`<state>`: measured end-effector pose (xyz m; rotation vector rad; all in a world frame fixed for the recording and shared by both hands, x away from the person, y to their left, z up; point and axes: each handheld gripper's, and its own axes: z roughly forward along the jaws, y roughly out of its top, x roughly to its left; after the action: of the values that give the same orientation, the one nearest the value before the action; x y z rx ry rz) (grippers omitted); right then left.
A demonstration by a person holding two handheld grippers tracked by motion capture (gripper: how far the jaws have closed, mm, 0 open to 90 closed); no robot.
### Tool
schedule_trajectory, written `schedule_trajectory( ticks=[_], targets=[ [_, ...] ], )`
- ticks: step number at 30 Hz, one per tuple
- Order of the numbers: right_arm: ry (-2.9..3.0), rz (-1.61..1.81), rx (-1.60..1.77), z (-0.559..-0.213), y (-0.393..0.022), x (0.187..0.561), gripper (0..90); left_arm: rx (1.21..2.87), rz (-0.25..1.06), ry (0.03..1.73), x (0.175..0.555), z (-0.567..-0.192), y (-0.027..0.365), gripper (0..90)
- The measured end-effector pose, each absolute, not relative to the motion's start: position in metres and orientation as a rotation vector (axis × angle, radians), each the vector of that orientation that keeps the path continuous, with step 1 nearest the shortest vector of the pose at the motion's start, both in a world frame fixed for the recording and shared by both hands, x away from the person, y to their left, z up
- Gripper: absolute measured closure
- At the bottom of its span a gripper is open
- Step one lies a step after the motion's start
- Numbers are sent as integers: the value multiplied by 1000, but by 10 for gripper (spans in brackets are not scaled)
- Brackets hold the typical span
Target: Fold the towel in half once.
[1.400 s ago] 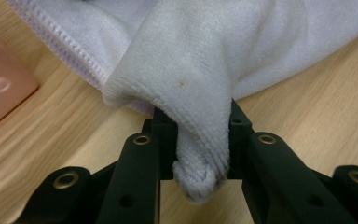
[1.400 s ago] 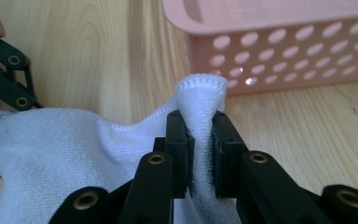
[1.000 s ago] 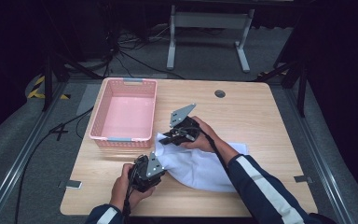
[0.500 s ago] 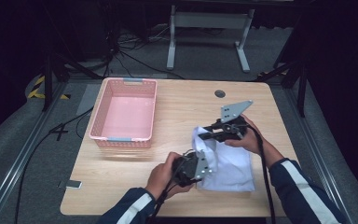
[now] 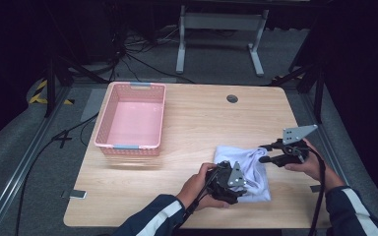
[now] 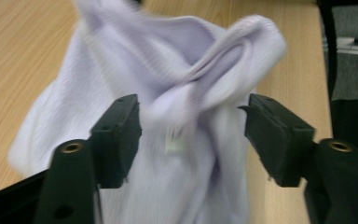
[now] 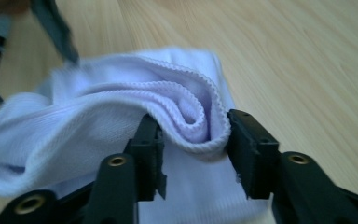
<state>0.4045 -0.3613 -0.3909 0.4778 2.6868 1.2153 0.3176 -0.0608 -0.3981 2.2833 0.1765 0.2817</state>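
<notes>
Left gripper [image 5: 228, 181] jaws just opening, white cloth [image 5: 243, 167] loose between (unpinched), right gripper [image 5: 265, 153] likewise opening around its folded edge

The left gripper [image 5: 241, 178] lies low over the near middle of the table, held from behind by the left hand [image 5: 197, 187], its jaws just opened and standing well apart with white cloth [image 6: 186, 107] loose between them. The right gripper [image 5: 265, 153] sits at the near right, pointing left, held level by the right hand [image 5: 309, 164]. Its jaws have also just been opening, with a rolled fold between the pads.
</notes>
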Motion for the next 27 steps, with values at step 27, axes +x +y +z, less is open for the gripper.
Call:
schedule_trajectory(
  ticks=[27],
  targets=[
    [2759, 1005, 438, -408, -313, 328, 595, 2369, 192, 360, 325, -449, -28, 448]
  ],
)
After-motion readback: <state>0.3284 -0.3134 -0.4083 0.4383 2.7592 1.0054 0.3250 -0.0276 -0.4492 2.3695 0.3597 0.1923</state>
